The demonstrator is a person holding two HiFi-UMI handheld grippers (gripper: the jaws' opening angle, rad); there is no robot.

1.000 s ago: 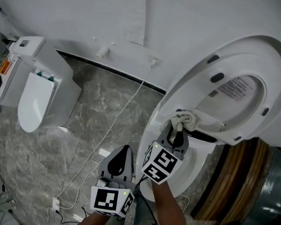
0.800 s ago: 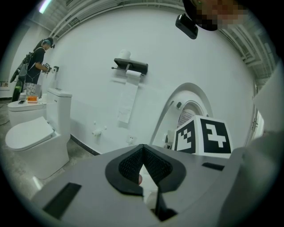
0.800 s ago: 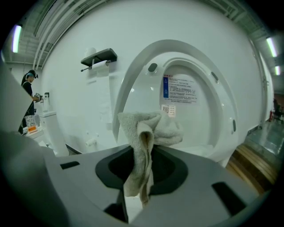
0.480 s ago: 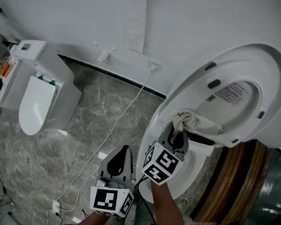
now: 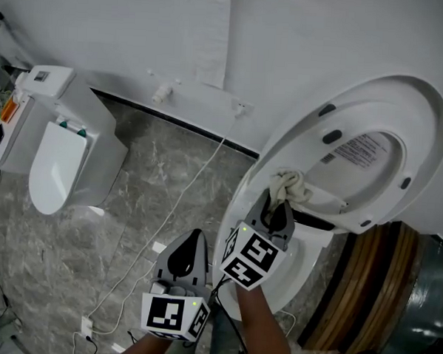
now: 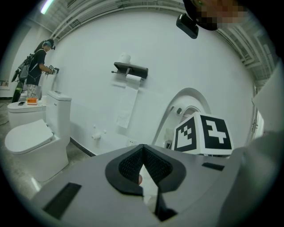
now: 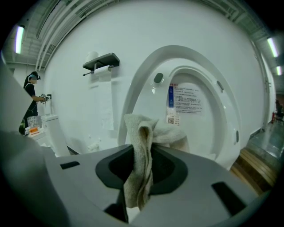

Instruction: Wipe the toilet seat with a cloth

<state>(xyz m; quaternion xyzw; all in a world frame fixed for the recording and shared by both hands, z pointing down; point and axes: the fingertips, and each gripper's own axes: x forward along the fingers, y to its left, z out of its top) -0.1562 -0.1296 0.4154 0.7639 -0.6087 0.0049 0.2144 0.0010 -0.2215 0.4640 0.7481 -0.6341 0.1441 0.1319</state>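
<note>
Left tongs (image 5: pixel 196 236) closed, right tongs (image 5: pixel 278 204) clamped.

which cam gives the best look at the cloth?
Right gripper view: the cloth fills the centre, folds clear, pinched in the right gripper. Head view shows only a small bunch above that gripper. Left gripper view: can't make it out.

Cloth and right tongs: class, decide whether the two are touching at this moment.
Touching. The right gripper view shows the cloth pinched in the right tongs, both jaws pressed against it, with its folds bunched above them.
</note>
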